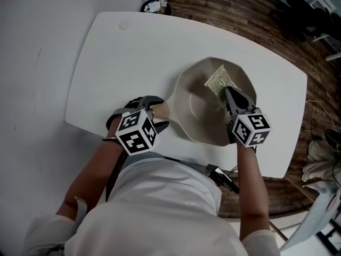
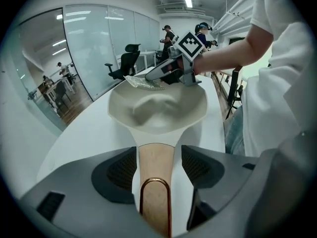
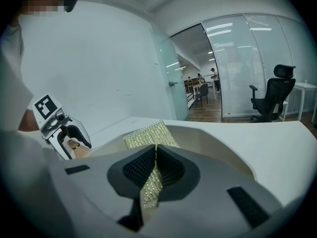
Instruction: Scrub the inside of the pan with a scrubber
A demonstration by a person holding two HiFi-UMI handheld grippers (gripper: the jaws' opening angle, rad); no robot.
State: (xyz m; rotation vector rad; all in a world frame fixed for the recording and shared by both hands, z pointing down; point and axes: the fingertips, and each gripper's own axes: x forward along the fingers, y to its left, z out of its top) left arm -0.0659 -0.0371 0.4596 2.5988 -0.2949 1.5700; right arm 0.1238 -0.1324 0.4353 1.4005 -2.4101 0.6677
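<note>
Pan: A cream, shallow pan with a faceted rim (image 1: 194, 108) is sitting on the white rounded table (image 1: 122, 63), toward the table's right half in the head view, with its handle pointing back toward the person.
Handle: The pan's light wooden handle (image 1: 161, 111) is reaching out from the bowl, and a copper-coloured metal loop (image 2: 155, 195) is showing at its near end.
Left gripper: The left gripper (image 2: 156, 166) is pointing steeply down over the handle with its jaws standing spread. The handle is lying between the two dark pads with a gap showing on each side, so nothing is being pinched.
Scrubber: A pale yellow-green woven scrubber (image 3: 147, 133) is lying inside the pan, against the inner wall on the side away from the person, with its far edge reaching up near the rim.
Right gripper: The right gripper (image 3: 155, 165) is reaching into the pan from the near rim. Its jaws are pressing together on the near end of the scrubber, which is bunching into a narrow strip between the ribbed pads.
Surroundings: A black office chair (image 3: 271, 95) is standing on the dark wooden floor (image 1: 224, 9) beyond the table, beside a glass partition.
</note>
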